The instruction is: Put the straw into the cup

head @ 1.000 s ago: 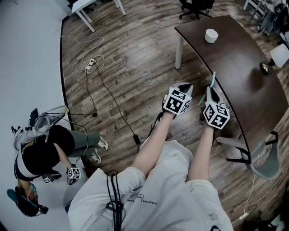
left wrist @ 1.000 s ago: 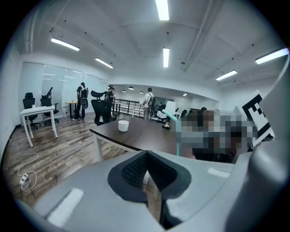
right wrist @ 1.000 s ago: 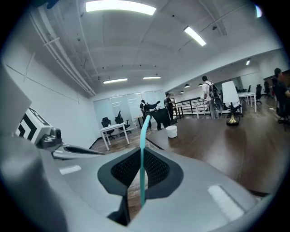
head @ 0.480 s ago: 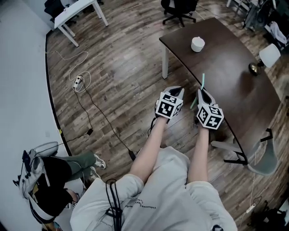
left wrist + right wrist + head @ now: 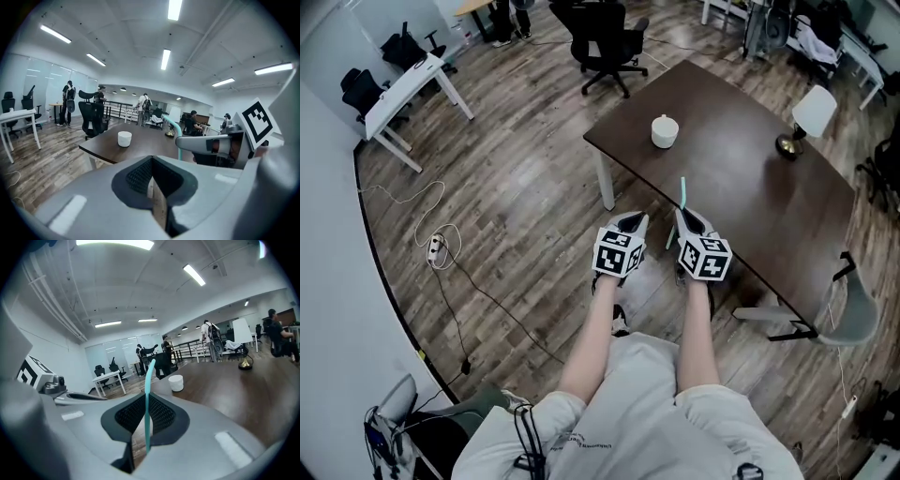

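The teal straw (image 5: 148, 397) is gripped upright between the jaws of the right claw (image 5: 685, 217), with its bent top standing above the jaw tips. The left claw (image 5: 632, 222) is held just beside it, closed with nothing between its jaws. The right claw is held at the near edge of the dark table (image 5: 750, 202), the left over the wood floor (image 5: 516, 187) just short of that edge.

The white cup (image 5: 665, 130) is set near the table's far corner, well apart from the straw, and only bare tabletop is seen between them. A small lamp (image 5: 807, 114) with a white shade is placed toward the right side, off that line. A black office chair (image 5: 605, 42) is seen beyond the table and a grey chair (image 5: 855, 319) at its near right end. On the floor to the left a power strip (image 5: 437, 247) with its cable is laid out, and a white desk (image 5: 398, 89) stands farther off.
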`<state>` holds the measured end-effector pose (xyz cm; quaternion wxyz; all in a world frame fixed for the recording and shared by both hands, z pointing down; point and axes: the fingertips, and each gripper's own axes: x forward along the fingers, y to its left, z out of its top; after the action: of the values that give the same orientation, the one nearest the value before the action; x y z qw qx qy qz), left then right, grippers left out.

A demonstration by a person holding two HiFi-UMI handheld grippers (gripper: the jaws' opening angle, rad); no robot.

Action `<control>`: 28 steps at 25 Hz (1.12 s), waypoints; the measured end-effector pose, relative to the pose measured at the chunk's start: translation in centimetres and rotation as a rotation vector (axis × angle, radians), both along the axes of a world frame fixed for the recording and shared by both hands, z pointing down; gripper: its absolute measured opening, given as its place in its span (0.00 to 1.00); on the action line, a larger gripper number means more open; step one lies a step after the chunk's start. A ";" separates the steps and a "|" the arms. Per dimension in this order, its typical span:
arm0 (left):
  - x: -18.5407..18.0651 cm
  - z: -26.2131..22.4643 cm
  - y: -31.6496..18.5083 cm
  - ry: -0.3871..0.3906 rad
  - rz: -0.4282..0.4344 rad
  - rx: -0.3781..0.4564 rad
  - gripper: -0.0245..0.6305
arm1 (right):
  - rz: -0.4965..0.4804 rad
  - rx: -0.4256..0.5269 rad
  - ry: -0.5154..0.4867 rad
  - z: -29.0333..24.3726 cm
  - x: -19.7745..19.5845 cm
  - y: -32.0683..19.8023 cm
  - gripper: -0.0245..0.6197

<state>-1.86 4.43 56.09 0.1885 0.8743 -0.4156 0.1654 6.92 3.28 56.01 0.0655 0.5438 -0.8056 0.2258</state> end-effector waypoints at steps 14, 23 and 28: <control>-2.4 0.5 -4.4 0.024 0.071 -0.009 0.04 | 0.052 -0.002 0.025 0.5 -2.5 -3.8 0.11; -2.3 2.0 -7.0 0.028 0.077 -0.032 0.04 | 0.080 -0.003 0.014 1.4 -1.4 -6.7 0.11; -2.3 1.8 -10.2 0.038 0.078 -0.037 0.04 | 0.084 -0.001 -0.038 0.8 -1.6 -10.2 0.11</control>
<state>-4.19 -5.80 57.88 0.2059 0.8892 -0.3744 0.1634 5.36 -6.88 56.79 0.0410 0.5727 -0.7831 0.2390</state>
